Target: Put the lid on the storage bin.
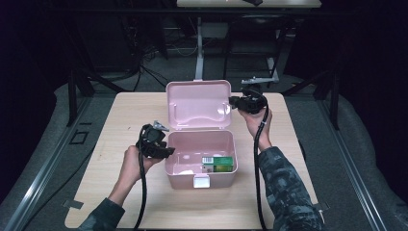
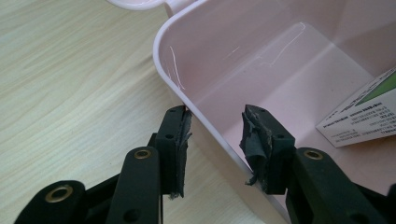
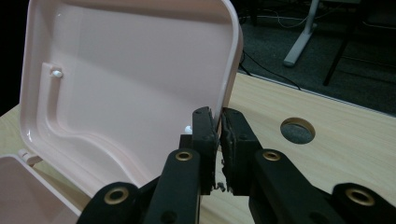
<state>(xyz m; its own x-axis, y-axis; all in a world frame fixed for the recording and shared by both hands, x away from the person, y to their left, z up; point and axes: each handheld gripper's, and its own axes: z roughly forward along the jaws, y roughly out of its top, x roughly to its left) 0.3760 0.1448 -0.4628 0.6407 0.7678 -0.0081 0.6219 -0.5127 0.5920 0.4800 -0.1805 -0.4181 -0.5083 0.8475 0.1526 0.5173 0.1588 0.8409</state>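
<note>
Black pads of the right claw (image 3: pixel 218 135) are pinched tight on the side edge of the pink lid (image 3: pixel 126 84), which stands raised behind the box (image 1: pixel 199 161). That lid looks like thin, stiff, smooth plastic (likely light, and slippery), so the rim is the sensible hold. Over at the box's left wall (image 2: pixel 205 116), the left claw (image 2: pixel 215 140) straddles the rim half open, one pad outside and one inside, not visibly pressing. A green carton (image 1: pixel 219 164) lies inside on the box floor; everything sits on the wooden surface (image 1: pixel 134 108).
</note>
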